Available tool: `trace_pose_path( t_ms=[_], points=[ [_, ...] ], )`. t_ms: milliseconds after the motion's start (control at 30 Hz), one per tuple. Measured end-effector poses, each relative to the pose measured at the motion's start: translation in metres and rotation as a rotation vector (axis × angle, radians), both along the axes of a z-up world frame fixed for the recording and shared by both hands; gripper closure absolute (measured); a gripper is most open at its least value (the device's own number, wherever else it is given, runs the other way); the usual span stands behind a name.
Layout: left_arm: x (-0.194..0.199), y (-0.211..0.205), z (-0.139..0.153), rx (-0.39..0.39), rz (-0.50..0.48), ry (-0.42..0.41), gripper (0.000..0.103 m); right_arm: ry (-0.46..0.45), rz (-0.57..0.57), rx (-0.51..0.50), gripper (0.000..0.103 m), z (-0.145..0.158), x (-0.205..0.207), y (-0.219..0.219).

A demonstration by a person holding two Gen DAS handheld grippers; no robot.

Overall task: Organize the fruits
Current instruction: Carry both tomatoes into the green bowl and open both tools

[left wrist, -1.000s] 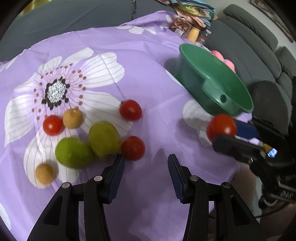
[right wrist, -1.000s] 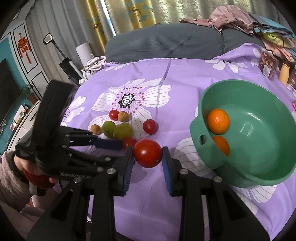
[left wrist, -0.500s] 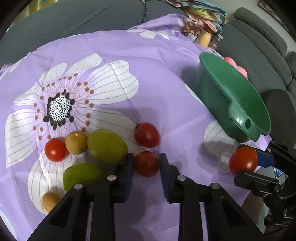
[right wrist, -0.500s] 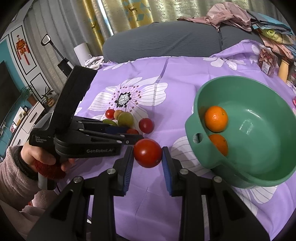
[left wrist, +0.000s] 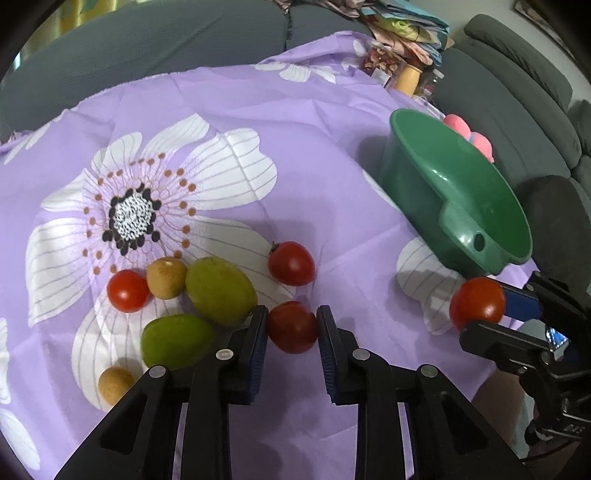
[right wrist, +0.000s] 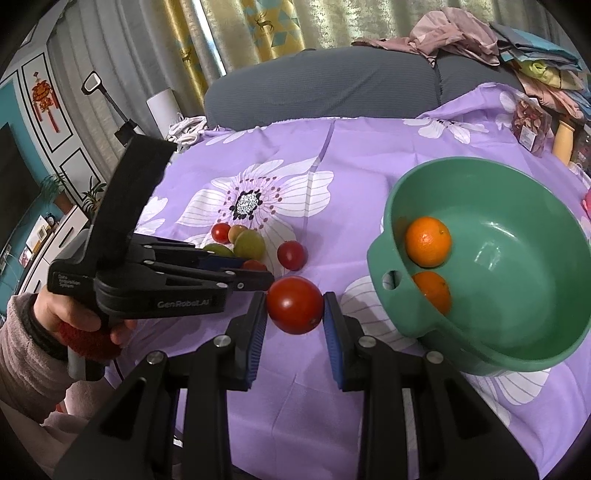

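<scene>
My left gripper (left wrist: 291,325) is shut on a dark red tomato (left wrist: 292,327) on the purple flowered cloth (left wrist: 221,110). Beside it lie two green mangoes (left wrist: 220,290), two more tomatoes (left wrist: 291,263) and small brown fruits (left wrist: 166,277). My right gripper (right wrist: 294,306) is shut on a large red tomato (right wrist: 294,305), held above the cloth just left of the green bowl (right wrist: 524,354). The bowl holds two oranges (right wrist: 428,242). The right gripper and its tomato (left wrist: 477,303) also show in the left wrist view.
A grey sofa (right wrist: 332,85) with piled clothes (right wrist: 458,33) runs behind the table. A yellow bottle (right wrist: 563,142) and a packet (right wrist: 532,125) stand at the far right edge. Pink objects (left wrist: 469,134) lie behind the bowl.
My left gripper moved forward and closed around the dark red tomato. My right gripper stayed shut on its tomato and shifted a little nearer the bowl.
</scene>
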State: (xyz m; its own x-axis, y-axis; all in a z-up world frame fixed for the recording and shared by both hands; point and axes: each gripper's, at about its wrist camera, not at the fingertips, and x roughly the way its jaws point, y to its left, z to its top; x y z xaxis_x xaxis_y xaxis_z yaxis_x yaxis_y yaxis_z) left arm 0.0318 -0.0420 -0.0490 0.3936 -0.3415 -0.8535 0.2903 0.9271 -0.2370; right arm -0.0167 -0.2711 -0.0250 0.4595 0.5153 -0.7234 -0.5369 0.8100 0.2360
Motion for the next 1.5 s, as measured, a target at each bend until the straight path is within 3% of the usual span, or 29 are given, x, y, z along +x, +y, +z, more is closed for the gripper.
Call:
trace_pose_path(
  t_ms=[367,667,1033,1500],
  points=[
    [-0.008,-0.029,0.044,0.029,-0.074,-0.121,0.077,-0.048,-0.063,0.030,0.072,0.016,0.002,-0.020],
    [0.002,-0.064,0.063,0.030,-0.150,-0.168,0.077,-0.076,-0.147,0.044,0.072,0.023,0.008,-0.048],
    [0.010,-0.106,0.073,0.036,-0.252,-0.199,0.077,-0.088,-0.236,0.047,0.072,0.024,0.018,-0.076],
    [0.020,-0.136,0.059,0.069,-0.302,-0.165,0.077,-0.058,-0.298,0.036,0.072,0.012,0.029,-0.094]
  ],
)
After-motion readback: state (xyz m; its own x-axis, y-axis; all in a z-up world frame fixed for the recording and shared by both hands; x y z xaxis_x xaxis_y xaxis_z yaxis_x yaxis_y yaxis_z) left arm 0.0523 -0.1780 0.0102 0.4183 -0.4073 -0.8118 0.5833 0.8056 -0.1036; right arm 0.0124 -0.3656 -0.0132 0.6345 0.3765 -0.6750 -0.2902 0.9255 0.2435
